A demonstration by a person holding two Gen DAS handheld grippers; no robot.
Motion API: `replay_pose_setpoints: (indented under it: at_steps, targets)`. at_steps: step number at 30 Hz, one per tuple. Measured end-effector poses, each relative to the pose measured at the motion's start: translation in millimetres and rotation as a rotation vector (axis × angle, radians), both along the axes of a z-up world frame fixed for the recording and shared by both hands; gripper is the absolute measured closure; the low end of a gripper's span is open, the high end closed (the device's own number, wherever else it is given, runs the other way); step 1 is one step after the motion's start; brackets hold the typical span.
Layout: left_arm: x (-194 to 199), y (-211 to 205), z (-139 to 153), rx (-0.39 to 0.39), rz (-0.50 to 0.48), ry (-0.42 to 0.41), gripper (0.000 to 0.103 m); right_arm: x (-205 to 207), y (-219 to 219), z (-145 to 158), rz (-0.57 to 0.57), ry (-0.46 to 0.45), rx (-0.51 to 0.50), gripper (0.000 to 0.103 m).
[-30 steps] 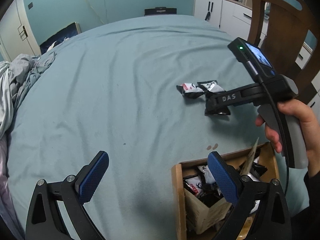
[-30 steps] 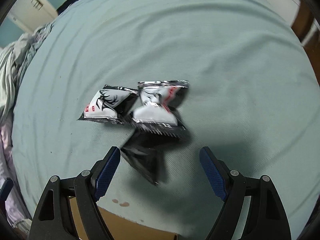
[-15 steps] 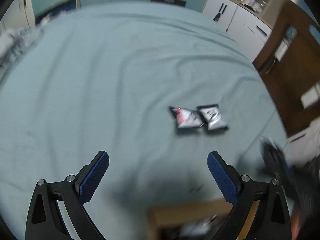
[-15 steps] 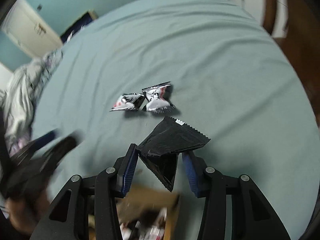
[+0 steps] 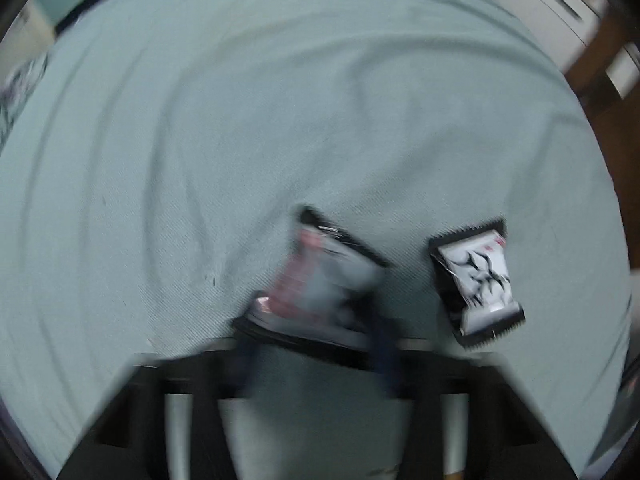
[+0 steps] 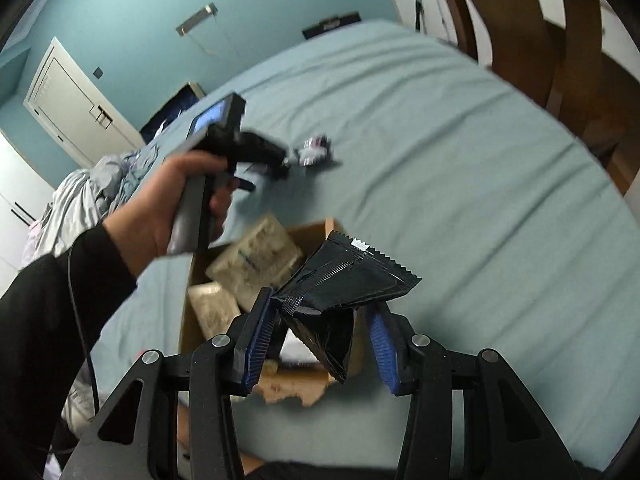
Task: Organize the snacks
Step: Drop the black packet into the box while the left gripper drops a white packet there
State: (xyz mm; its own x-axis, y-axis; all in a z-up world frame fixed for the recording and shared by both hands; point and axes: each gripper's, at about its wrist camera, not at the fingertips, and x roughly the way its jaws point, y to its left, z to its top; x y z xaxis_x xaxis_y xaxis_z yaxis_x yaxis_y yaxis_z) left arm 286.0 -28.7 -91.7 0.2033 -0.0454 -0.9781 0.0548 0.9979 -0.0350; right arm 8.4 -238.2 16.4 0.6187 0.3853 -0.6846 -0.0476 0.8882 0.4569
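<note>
In the blurred left wrist view, my left gripper [image 5: 314, 350] points down at a red-and-white snack packet [image 5: 320, 284] on the teal cloth [image 5: 280, 120]. Its blue fingers have drawn in on the packet's near edge. A second black-and-white packet [image 5: 476, 276] lies free to the right. In the right wrist view, my right gripper [image 6: 320, 334] is shut on a black packet [image 6: 340, 284] above the open cardboard box [image 6: 316, 228]. The left gripper [image 6: 280, 162], in a person's hand [image 6: 168, 200], is at the two packets [image 6: 314, 150] farther back.
The box holds pale wrapped snacks [image 6: 256, 260] and has a torn near flap. A wooden chair [image 6: 520, 28] stands at the far right edge of the cloth. Crumpled bedding [image 6: 80, 196] lies at the left. White cabinets stand behind.
My left gripper dropped down onto the two packets and its fingers came together on the nearer one. My right gripper shut on the black packet and carried it back over the box.
</note>
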Motion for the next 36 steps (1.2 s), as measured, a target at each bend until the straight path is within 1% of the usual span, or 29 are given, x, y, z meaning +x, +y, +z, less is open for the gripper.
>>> replay_pose_setpoints:
  at_steps: [2,4,6,9,13,15,16,18,20,22,23,25,26,27,28,29,31,33,34,35,36]
  targets:
    - [-8,4,8,-0.032,0.007,-0.006,0.097,3,3,-1,-0.015,0.003,-0.006,0.059]
    - [-21,13,21,-0.07,0.02,-0.033,0.097,10,6,-11,-0.017,0.04,0.003,0.059]
    - [-37,22,37,-0.067,0.008,-0.066,0.097,12,10,-15,-0.021,0.075,0.012,0.059]
    - [-61,37,63,-0.073,-0.011,-0.11,0.097,18,13,-18,-0.042,0.097,0.016,0.059]
    - [-98,63,104,-0.079,-0.023,-0.171,0.097,21,6,-11,-0.071,0.097,0.027,0.059]
    - [-121,77,126,-0.101,-0.029,-0.207,0.097,18,6,-7,-0.08,0.081,0.021,0.059]
    - [-127,77,137,-0.11,-0.033,-0.223,0.097,17,6,-6,-0.079,0.074,0.018,0.059]
    - [-154,87,152,-0.142,-0.052,-0.247,0.097,15,8,-4,-0.077,0.057,0.001,0.059]
    - [-179,87,159,-0.205,-0.085,-0.253,0.097,13,11,-4,-0.075,0.042,-0.024,0.059]
    - [-199,76,159,-0.248,-0.132,-0.247,0.097,7,11,-2,-0.075,0.035,-0.033,0.058]
    - [-214,67,153,-0.271,-0.173,-0.242,0.096,7,12,-3,-0.073,0.038,-0.035,0.058]
    - [-231,58,141,-0.307,-0.231,-0.236,0.093,8,12,-5,-0.072,0.048,-0.033,0.058]
    - [-241,51,129,-0.339,-0.272,-0.237,0.077,9,11,-7,-0.072,0.054,-0.034,0.058]
    - [-247,45,115,-0.346,-0.313,-0.226,0.061,9,11,-8,-0.075,0.057,-0.037,0.058]
    - [-248,42,106,-0.316,-0.319,-0.214,0.036,10,10,-8,-0.079,0.06,-0.043,0.059]
    - [-245,38,100,-0.247,-0.305,-0.215,0.037,10,10,-9,-0.087,0.064,-0.051,0.059]
    - [-238,40,98,-0.207,-0.279,-0.253,0.034,12,11,-10,-0.089,0.076,-0.055,0.059]
    - [-229,50,102,-0.162,-0.216,-0.288,0.03,13,15,-7,-0.076,0.067,-0.062,0.058]
    - [-227,56,103,-0.158,-0.177,-0.306,0.027,12,17,-5,-0.072,0.052,-0.073,0.058]
    - [-226,63,104,-0.166,-0.136,-0.327,0.02,11,20,-3,-0.064,0.038,-0.089,0.058]
    - [-227,69,104,-0.165,-0.106,-0.345,0.019,11,22,-3,-0.056,0.031,-0.093,0.058]
